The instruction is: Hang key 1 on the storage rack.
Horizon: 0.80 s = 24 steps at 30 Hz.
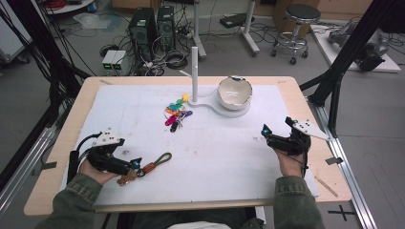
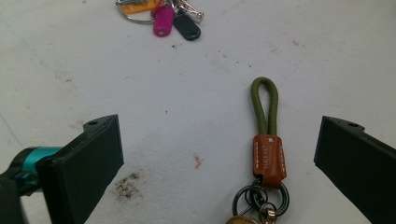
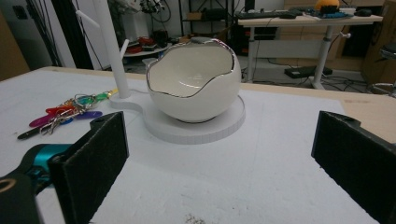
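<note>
**Q:** Looking down on the table, where does the keychain lie from each hand?

**A:** A keychain [image 1: 148, 168] with an olive cord loop, a brown leather tab and dark metal rings lies on the white mat [image 1: 229, 157] at the near left. The left gripper [image 1: 135, 165] sits right at its ring end, so that hand is by far the nearer. The right gripper [image 1: 276, 130] rests well apart on the far right of the mat.

**Q:** Are the tongs open or closed?

**A:** Both are open and empty. In the left gripper view the two black jaws stand wide apart, and the keychain [image 2: 267, 154] lies between them, closer to the jaw on that view's right and touching neither. In the right gripper view the jaws are also spread, with nothing between them.

**Q:** Which way does the keychain's long axis run?

**A:** In the left gripper view it points almost straight away from the camera, cord loop farthest, rings nearest. My judgement: the jaws would close across the leather tab, side to side, which suits a pinch, though the gripper looks a little off-centre to the keychain.

**Q:** What else is on the table?

**A:** A bunch of coloured key tags [image 1: 176, 114] lies mid-table. Beyond it a white stand with an upright peg [image 1: 194, 71] carries a white eggshell-shaped bowl [image 3: 194, 84], which the right gripper faces.
</note>
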Motion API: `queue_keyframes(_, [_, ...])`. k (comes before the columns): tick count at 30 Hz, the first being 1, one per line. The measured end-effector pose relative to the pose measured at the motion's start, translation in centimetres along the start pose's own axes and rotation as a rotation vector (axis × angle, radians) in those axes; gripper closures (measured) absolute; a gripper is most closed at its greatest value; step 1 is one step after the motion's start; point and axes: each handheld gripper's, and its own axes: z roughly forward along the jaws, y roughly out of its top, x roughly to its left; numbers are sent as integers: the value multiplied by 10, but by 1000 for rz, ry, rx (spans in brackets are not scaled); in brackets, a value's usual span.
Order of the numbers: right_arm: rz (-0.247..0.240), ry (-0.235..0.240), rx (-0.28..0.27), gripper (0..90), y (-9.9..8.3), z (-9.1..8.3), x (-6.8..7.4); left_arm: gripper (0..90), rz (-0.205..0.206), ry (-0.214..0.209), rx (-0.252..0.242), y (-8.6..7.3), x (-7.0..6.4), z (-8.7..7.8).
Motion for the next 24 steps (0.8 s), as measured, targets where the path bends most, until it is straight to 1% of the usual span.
queue_keyframes(4, [0,0,0,29,0,0,0,18,15,-8,24,0,-3,3])
queue_keyframes(12, [1,2,5,29,0,0,0,22,39,-47,57,1,-9,11])
queue_keyframes(14, [-2,2,4,29,0,0,0,22,49,-51,73,1,-11,13])
queue_keyframes(15, [-2,1,4,29,0,0,0,22,44,-52,75,0,-12,14])
queue_keyframes(18, [-1,0,8,29,0,0,1,22,63,-60,94,1,-14,17])
queue_keyframes(20, [-3,2,6,29,0,1,1,22,67,-61,101,0,-16,19])
queue_keyframes(24, [-7,5,8,30,0,1,1,23,83,-77,133,0,-19,24])
